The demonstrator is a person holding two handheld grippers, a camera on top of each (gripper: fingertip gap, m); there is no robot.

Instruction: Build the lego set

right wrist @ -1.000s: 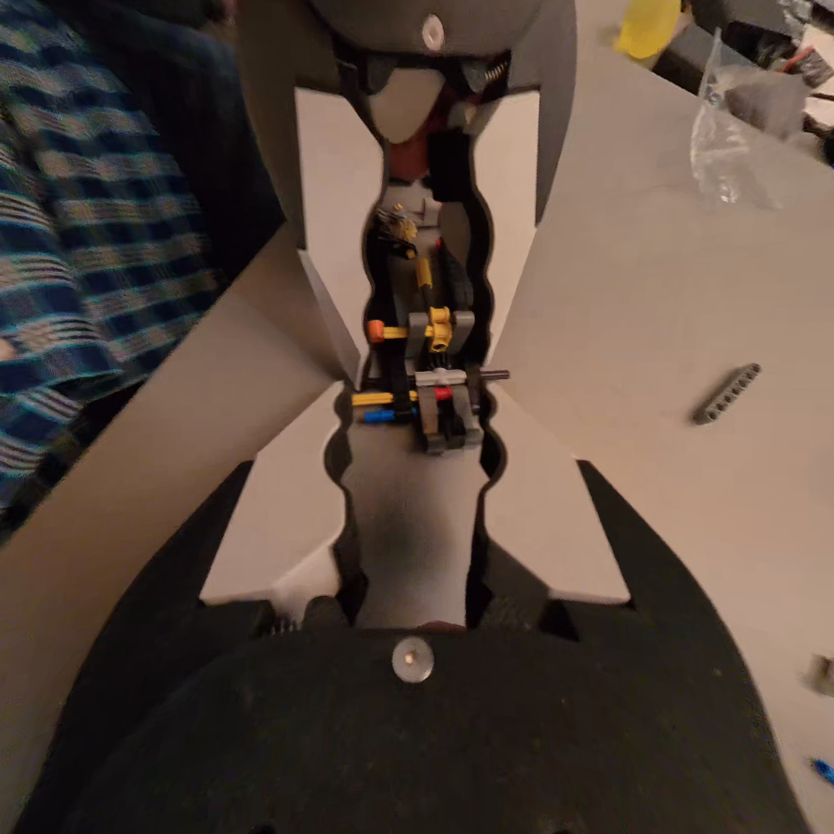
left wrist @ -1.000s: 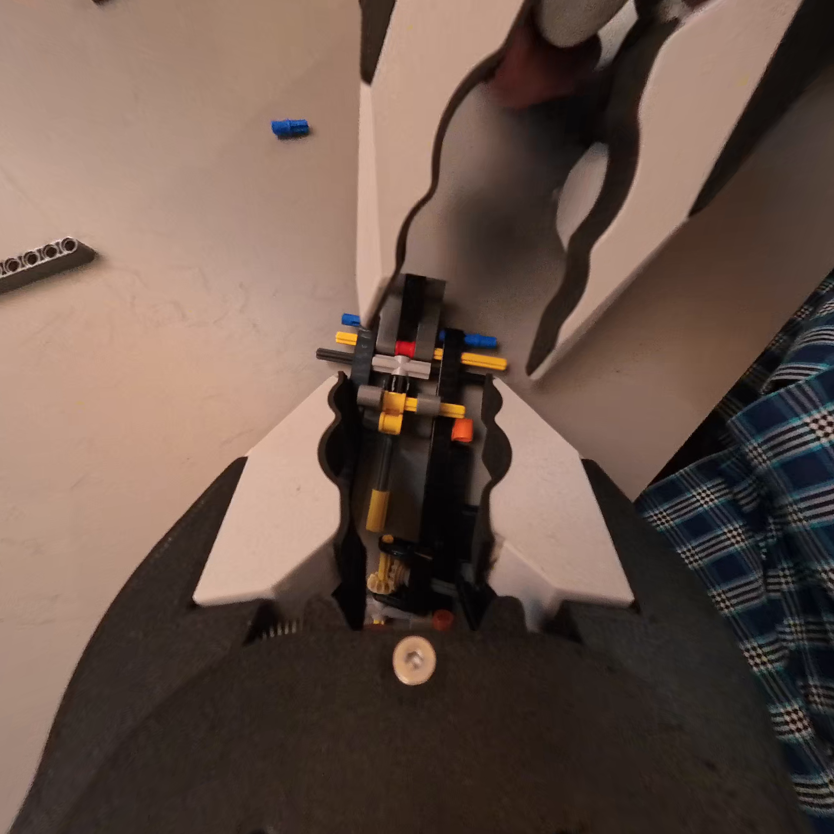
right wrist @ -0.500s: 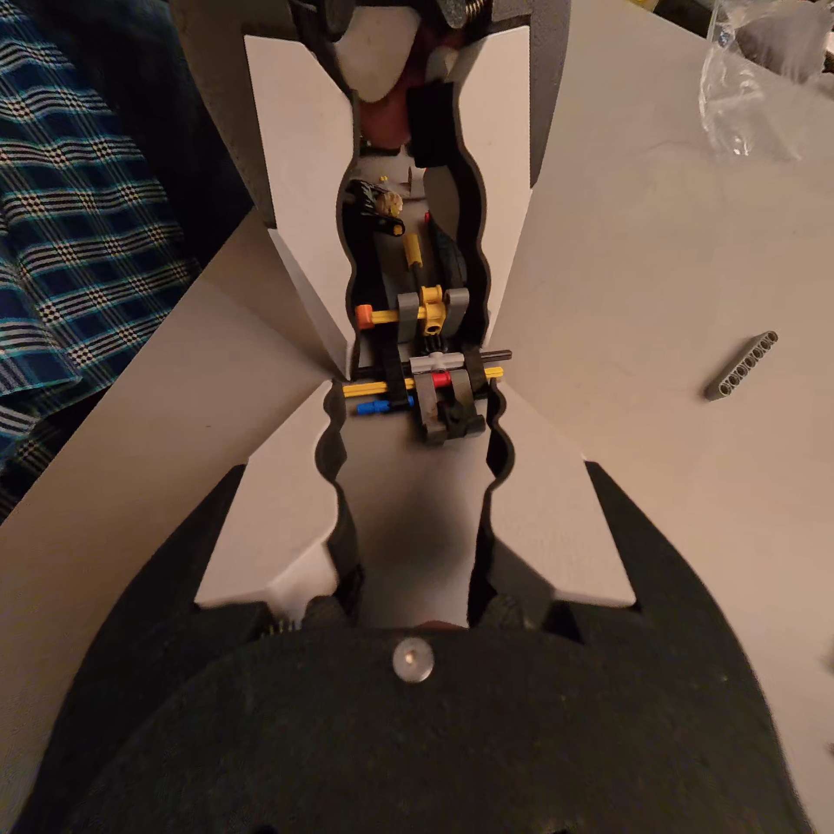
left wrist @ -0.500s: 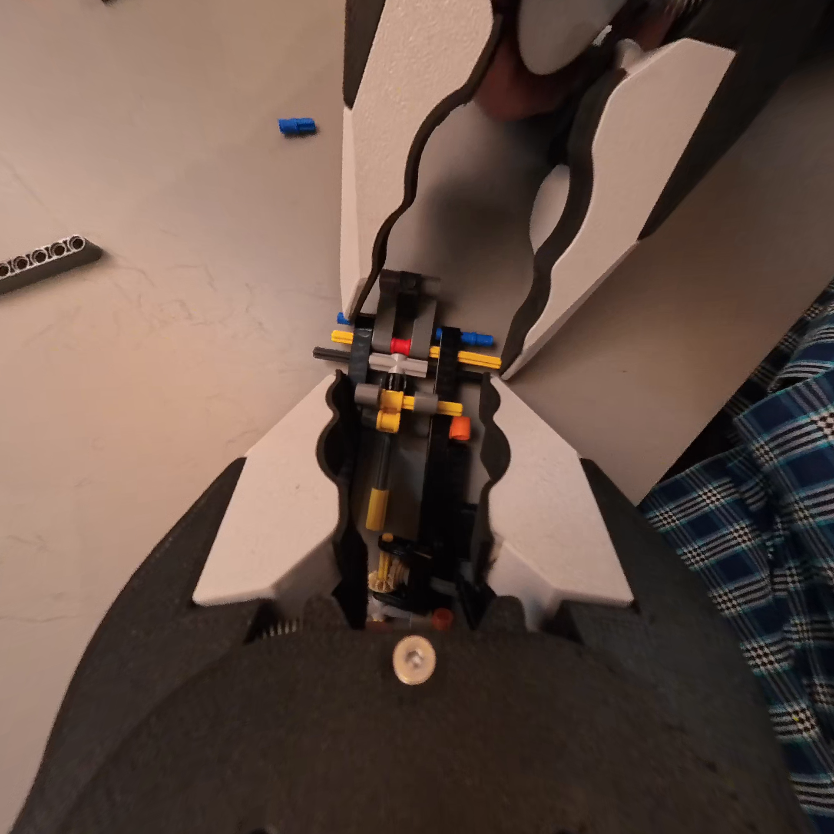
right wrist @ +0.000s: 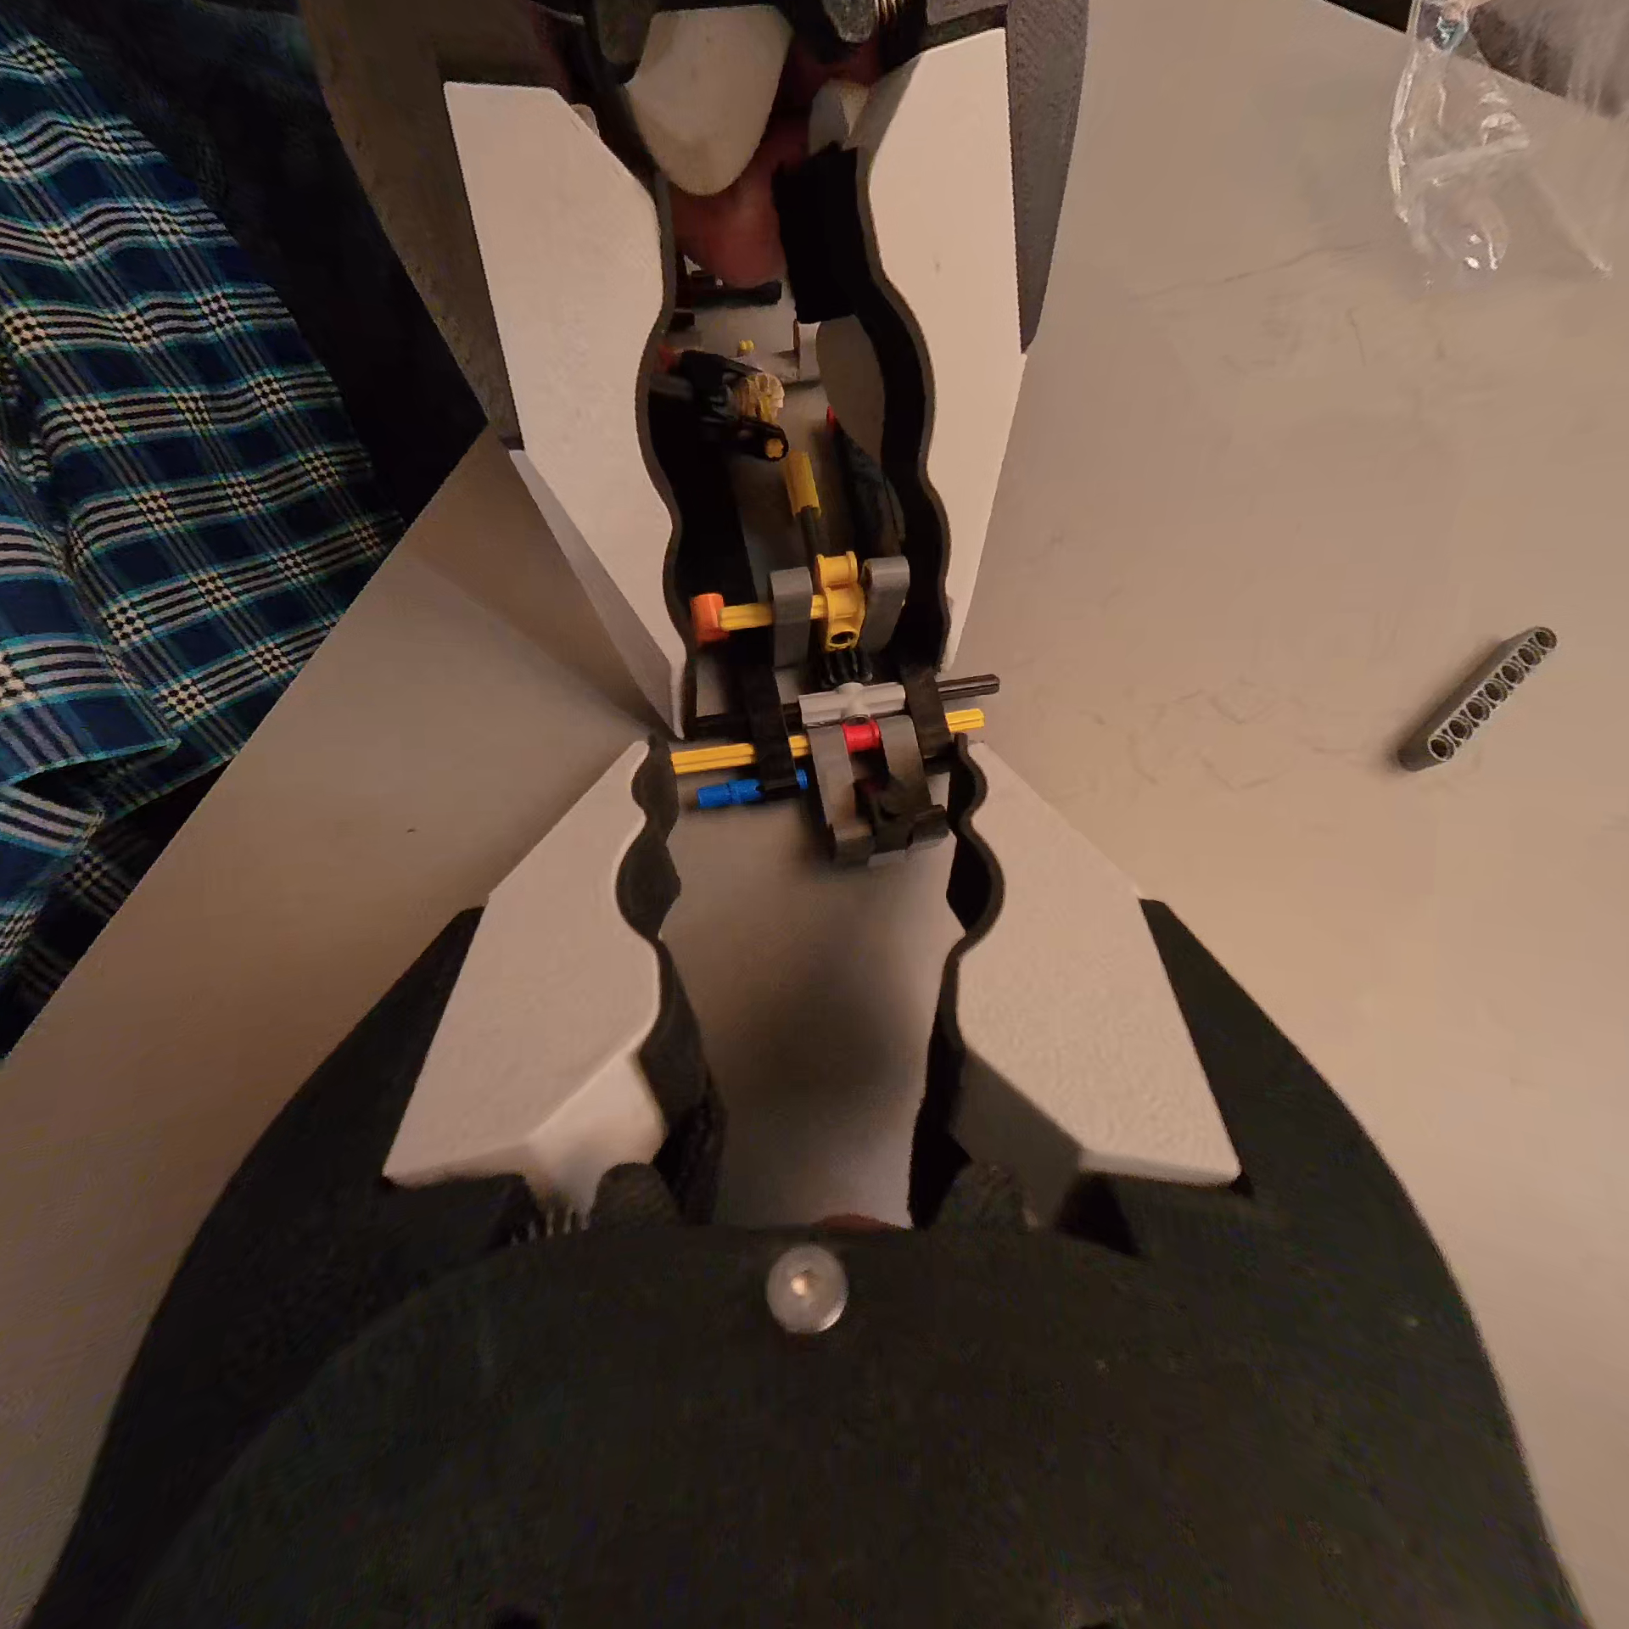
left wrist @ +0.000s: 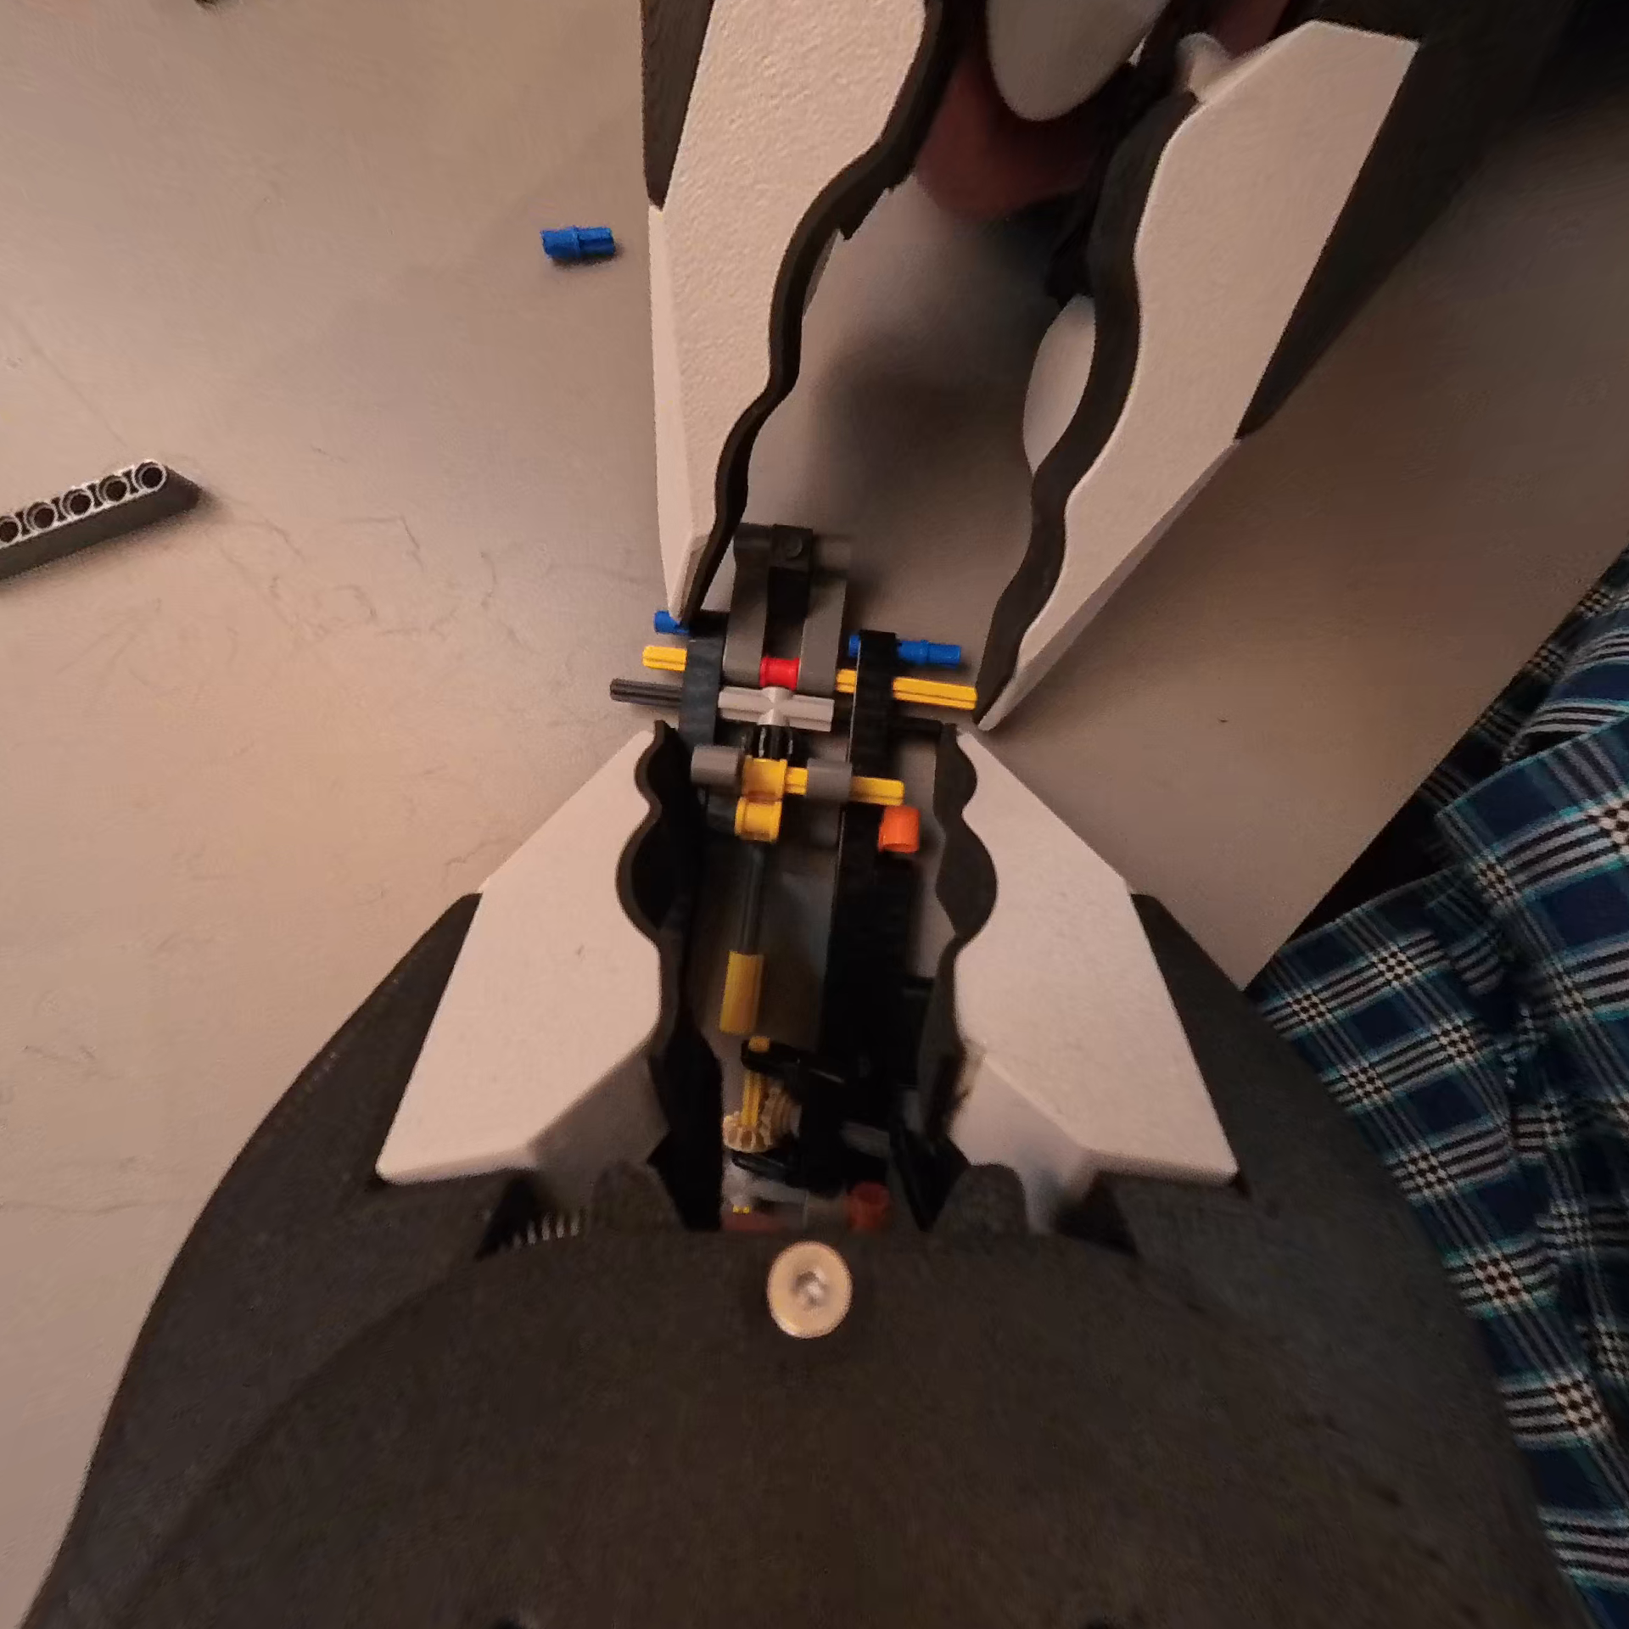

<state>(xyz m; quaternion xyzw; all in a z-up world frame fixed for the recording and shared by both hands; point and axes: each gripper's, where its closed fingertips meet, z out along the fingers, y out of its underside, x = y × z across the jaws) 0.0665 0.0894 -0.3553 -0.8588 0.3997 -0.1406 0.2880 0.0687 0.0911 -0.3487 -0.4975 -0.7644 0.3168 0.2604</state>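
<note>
R gripper [right wrist: 807,776] nearer; L gripper [left wrist: 807,846] clamps assembly [left wrist: 784,793].

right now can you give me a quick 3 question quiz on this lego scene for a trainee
1. True or false: the left gripper is shut on the lego assembly.
2. Which loose part lies nearer the right gripper in the left wrist view: A) blue pin B) grey beam?
3. Fill in: the right gripper's jaws stand ____ around the assembly's end.

Key: 1 true; 2 A; 3 open
</note>
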